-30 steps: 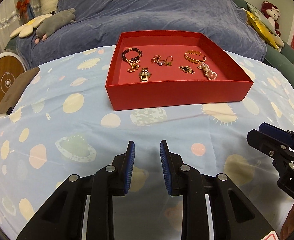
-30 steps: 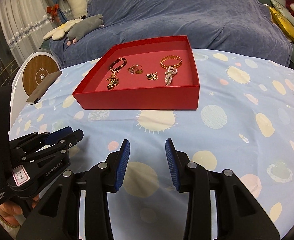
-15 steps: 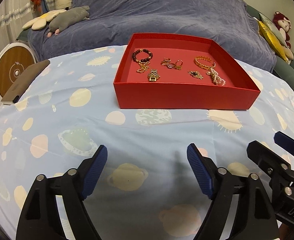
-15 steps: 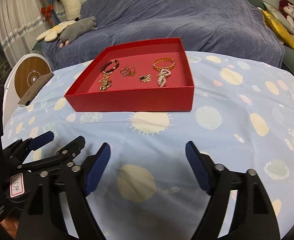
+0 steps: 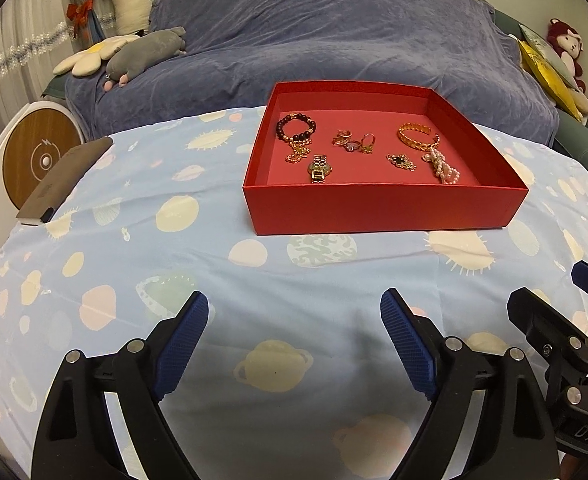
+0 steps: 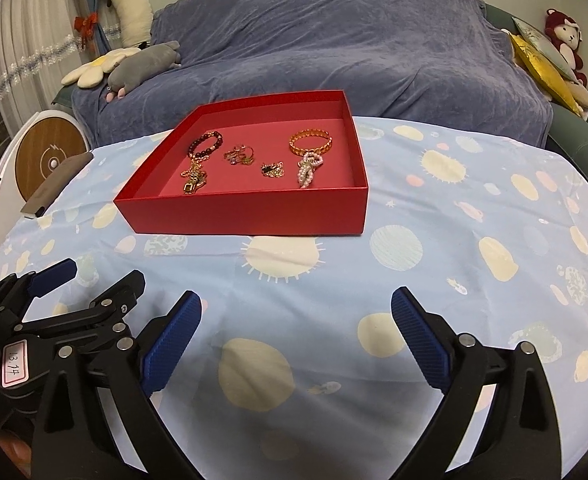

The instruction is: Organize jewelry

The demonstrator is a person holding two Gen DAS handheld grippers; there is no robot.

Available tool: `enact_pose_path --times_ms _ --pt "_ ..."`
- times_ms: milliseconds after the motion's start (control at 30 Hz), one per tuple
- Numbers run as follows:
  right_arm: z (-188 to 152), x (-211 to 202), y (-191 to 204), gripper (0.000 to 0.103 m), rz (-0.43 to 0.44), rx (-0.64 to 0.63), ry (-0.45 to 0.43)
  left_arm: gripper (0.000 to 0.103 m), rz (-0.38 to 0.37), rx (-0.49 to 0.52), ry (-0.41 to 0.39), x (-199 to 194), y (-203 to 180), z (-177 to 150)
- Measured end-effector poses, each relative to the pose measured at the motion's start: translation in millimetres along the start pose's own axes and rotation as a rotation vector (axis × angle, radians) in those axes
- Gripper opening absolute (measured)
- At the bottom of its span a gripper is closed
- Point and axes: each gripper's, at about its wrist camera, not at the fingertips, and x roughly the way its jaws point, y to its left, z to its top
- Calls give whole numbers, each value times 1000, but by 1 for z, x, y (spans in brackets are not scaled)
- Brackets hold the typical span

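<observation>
Along the bottom of the left wrist view, the left gripper [image 5: 294, 344] is hovering over the patterned cloth with its blue-padded fingers [image 5: 180, 346] standing wide apart and nothing between them. At the lower right edge of that same view, part of the right gripper [image 5: 554, 320] is showing beside it. Along the bottom of the right wrist view, the right gripper [image 6: 296, 344] is spreading its fingers [image 6: 172, 346] wider, its jaws opening at this moment, and only bare cloth is lying between them. At the lower left of that view the left gripper [image 6: 90, 284] is reaching in, a small label with handwritten digits on its body.

Beyond the fingers, the counter [image 5: 134, 264] is wearing a light blue cloth printed with planets and suns. Further up, near the middle of the left wrist view, a red box [image 5: 382, 206] is sitting open on the cloth, well apart from both grippers. Inside it the jewelry is lying spread out: a dark beaded bracelet [image 5: 296, 128] at the left, a gold watch [image 5: 320, 168] just below it, a cluster of rings [image 5: 354, 142] in the middle, a gold bangle [image 5: 418, 138] at the right, a dark-stoned brooch [image 5: 402, 161] below that, and a pearl piece [image 5: 444, 168] beside it.

At the left edge of the frame a round wooden disc [image 5: 40, 156] is standing behind a grey flat case [image 5: 64, 180]. Across the top, a blue-covered sofa [image 5: 334, 36] is carrying plush toys [image 5: 142, 50].
</observation>
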Motion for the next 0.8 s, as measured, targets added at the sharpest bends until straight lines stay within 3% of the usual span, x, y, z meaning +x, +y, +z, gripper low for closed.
enact_pose_path --times_ms 800 --pt "1 -1 -2 94 3 11 0 85 -1 2 11 2 -2 -1"
